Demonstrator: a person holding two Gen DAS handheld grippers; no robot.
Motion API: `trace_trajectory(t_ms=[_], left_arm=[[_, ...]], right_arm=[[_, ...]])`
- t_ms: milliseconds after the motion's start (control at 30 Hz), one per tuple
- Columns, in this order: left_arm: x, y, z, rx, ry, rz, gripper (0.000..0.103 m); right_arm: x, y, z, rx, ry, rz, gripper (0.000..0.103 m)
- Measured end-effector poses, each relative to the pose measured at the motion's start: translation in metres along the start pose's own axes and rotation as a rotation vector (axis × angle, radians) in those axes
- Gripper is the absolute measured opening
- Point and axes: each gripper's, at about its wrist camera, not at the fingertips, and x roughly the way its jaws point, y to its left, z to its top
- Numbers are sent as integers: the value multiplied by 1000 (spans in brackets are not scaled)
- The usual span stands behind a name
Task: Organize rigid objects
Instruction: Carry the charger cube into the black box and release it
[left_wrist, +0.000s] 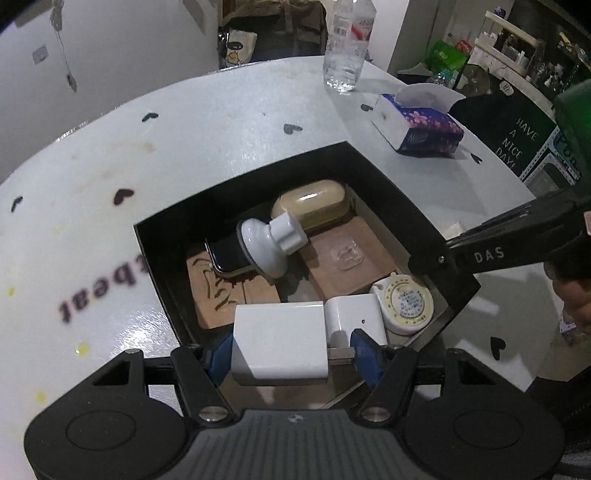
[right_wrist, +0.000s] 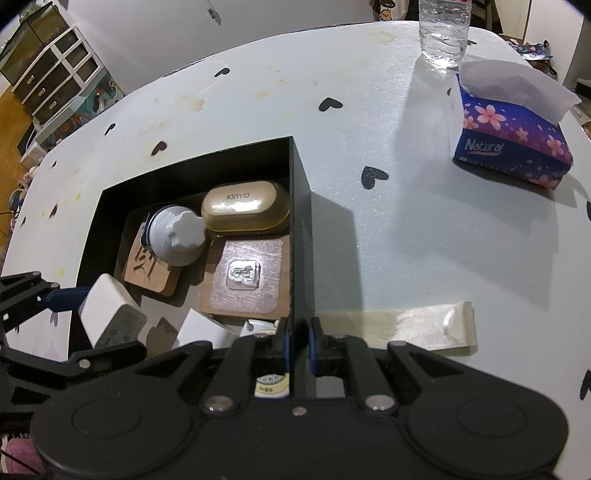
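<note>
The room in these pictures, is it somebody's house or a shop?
Most likely somebody's home. The table has a heart-print cover, with a tissue box and water bottle on it, and a drawer cabinet stands on a wooden floor.

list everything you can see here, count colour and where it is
black box: 1, black, on the white table
white adapter block: 1, white, between the left gripper's pads over the box's near end
smaller white charger: 1, white, in box beside it
round tape measure: 1, cream and yellow, box corner
gold case: 1, gold, far end of box
white knob: 1, white, beside the case
wooden coasters: 2, brown, box floor
tissue pack: 1, blue floral, on table
water bottle: 1, clear, far edge
left gripper: black, holding the adapter
right gripper: black, clamped on box wall
</note>
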Motion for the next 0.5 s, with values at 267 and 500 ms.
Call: trace_trajectory(t_ms=[267, 500], left_arm=[[-1, 0, -1, -22, -6, -2, 81], [-9, 0, 0, -52, -12, -32, 81]], right_arm=[[0, 0, 0, -4, 3, -2, 11], [1, 1, 1, -8, 3, -3, 11]])
